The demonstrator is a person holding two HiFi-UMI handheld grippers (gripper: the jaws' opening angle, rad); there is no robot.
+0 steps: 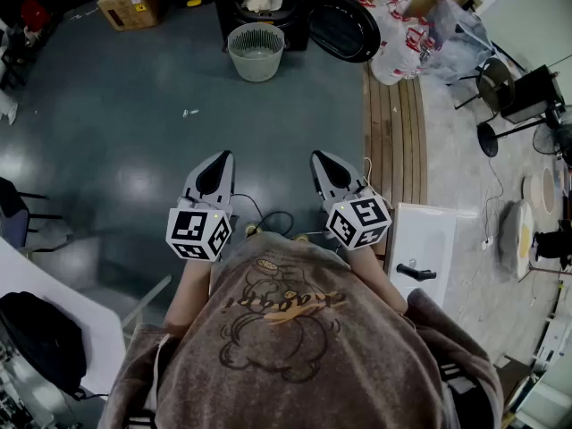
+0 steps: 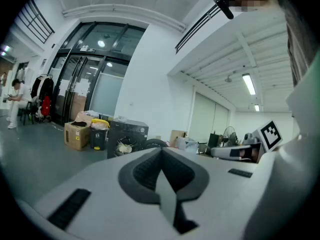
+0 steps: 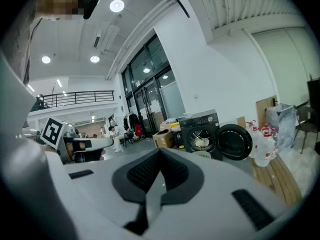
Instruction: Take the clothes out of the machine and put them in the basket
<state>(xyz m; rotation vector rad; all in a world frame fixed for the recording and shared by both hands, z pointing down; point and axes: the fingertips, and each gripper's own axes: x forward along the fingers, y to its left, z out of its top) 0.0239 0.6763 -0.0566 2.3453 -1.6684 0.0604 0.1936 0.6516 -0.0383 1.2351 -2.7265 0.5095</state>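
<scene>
Well back from the machine [image 1: 290, 27] and basket [image 1: 256, 52], left gripper [image 1: 220, 163] and right gripper [image 1: 322, 162] have fingers closed — empty.

Noted on glossy grey floor [image 1: 116, 132]: pale basket [image 1: 256, 52] just before dark washing machine [image 1: 225, 16]; cardboard box [image 1: 132, 3] far left; white bags [image 1: 399, 47]; wooden boards [image 1: 393, 132] along right; small white scrap [image 1: 189, 112] mid-floor.

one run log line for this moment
stage: pre-reach | left tongs: shut, empty | right tongs: shut, empty | dark front-loading washing machine: door open, pale clothes inside | pale round slatted basket: in front
</scene>
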